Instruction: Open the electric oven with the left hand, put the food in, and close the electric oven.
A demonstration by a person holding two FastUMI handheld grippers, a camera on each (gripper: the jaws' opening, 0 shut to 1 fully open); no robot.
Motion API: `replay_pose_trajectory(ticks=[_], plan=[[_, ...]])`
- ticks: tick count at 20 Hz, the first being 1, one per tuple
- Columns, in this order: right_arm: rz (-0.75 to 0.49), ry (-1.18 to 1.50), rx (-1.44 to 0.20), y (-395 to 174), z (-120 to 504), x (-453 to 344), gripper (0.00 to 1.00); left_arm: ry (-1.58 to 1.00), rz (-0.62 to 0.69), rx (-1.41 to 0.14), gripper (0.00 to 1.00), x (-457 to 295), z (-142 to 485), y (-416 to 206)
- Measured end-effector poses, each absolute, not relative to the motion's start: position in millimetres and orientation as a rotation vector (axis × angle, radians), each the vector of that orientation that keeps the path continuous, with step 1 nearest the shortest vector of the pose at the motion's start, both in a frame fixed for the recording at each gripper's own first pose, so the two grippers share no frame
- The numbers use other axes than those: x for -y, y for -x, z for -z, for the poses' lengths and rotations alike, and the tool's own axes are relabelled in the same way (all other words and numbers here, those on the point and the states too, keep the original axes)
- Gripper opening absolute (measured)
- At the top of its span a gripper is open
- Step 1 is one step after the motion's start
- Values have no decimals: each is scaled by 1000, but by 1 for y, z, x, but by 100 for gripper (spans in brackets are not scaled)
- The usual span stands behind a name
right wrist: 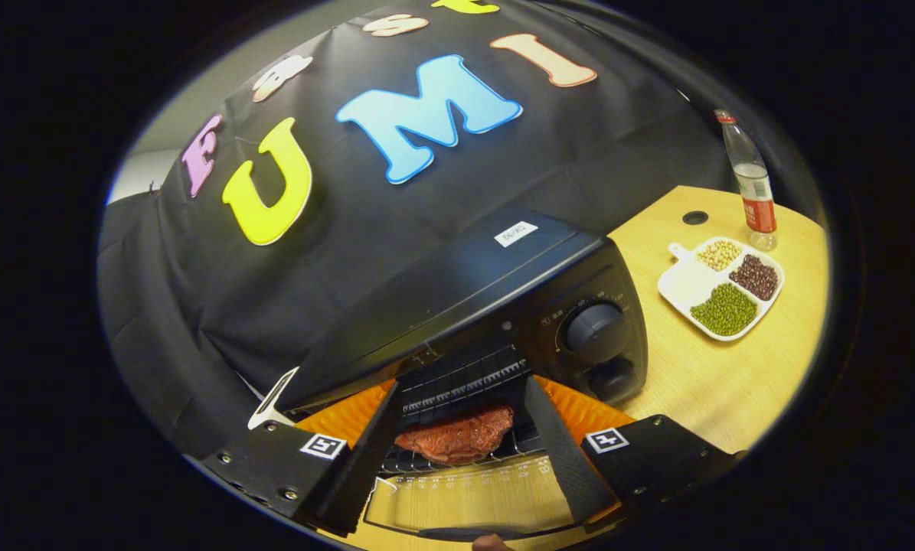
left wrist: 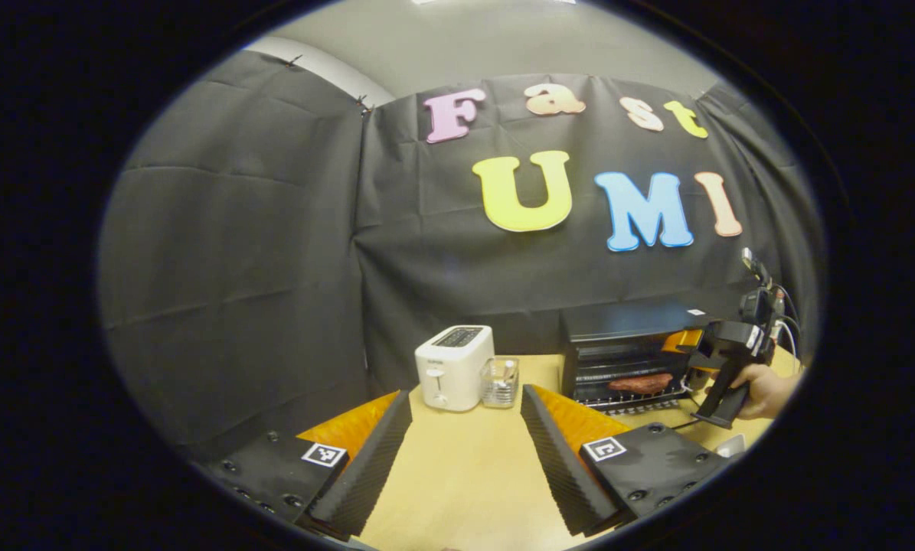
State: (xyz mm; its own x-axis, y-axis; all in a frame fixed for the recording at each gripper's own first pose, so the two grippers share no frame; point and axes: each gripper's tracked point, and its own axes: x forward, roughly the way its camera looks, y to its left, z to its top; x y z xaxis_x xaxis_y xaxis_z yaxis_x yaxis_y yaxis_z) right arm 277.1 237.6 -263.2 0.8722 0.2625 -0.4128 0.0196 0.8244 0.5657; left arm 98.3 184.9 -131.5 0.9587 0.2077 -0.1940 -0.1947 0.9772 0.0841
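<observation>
The black electric oven (left wrist: 618,325) stands open at the right of the wooden table, its door (right wrist: 465,501) folded down flat. A reddish-brown piece of meat (right wrist: 457,435) lies on the wire rack inside, also seen as the meat (left wrist: 641,383) from the left gripper view. My right gripper (right wrist: 461,383) reaches into the oven mouth, open, with its fingers on either side of the meat and apart from it. A hand holds that right gripper (left wrist: 687,348) at the oven front. My left gripper (left wrist: 466,392) hovers open over the table, well left of the oven, holding nothing.
A white toaster (left wrist: 453,367) and a small clear container (left wrist: 499,381) stand at the back, left of the oven. Right of the oven are a white divided tray of beans (right wrist: 721,287) and a plastic bottle (right wrist: 752,184). Two knobs (right wrist: 595,325) sit on the oven's front.
</observation>
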Motion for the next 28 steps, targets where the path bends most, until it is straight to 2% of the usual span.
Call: replay_pose_trajectory(ticks=[2, 4, 5, 6, 9, 10, 11, 14, 23, 24, 25, 26, 28], plan=[[-160, -540, -470, -262, 246, -227, 98, -53, -172, -202, 100, -171, 134, -103], [-173, -495, -431, -245, 223, -219, 98, -40, -137, -201, 96, -155, 138, -109], [-171, -469, -405, -236, 211, -212, 98, -31, -117, -204, 100, -145, 141, -112], [-164, -450, -378, -229, 200, -205, 98, -23, -98, -208, 96, -137, 144, -115], [-162, -389, -308, -204, 169, -187, 98, -3, -31, -234, 97, -107, 158, -122], [-163, -361, -292, -196, 162, -180, 98, 1, -10, -245, 100, -97, 162, -125], [-156, -324, -274, -187, 155, -172, 98, 3, 15, -254, 96, -87, 168, -127], [-124, -223, -221, -165, 141, -148, 98, 15, 88, -285, 96, -57, 183, -135], [20, -130, -148, -115, 102, -90, 97, 48, 225, -492, 100, 8, 263, -144], [26, -113, -143, -111, 99, -86, 97, 50, 234, -520, 90, 13, 274, -146], [33, -98, -150, -108, 102, -82, 98, 54, 245, -548, 91, 19, 285, -147], [42, -90, -164, -103, 106, -77, 97, 61, 255, -573, 97, 25, 295, -149], [66, -89, -193, -93, 113, -67, 98, 65, 266, -622, 97, 34, 315, -153]])
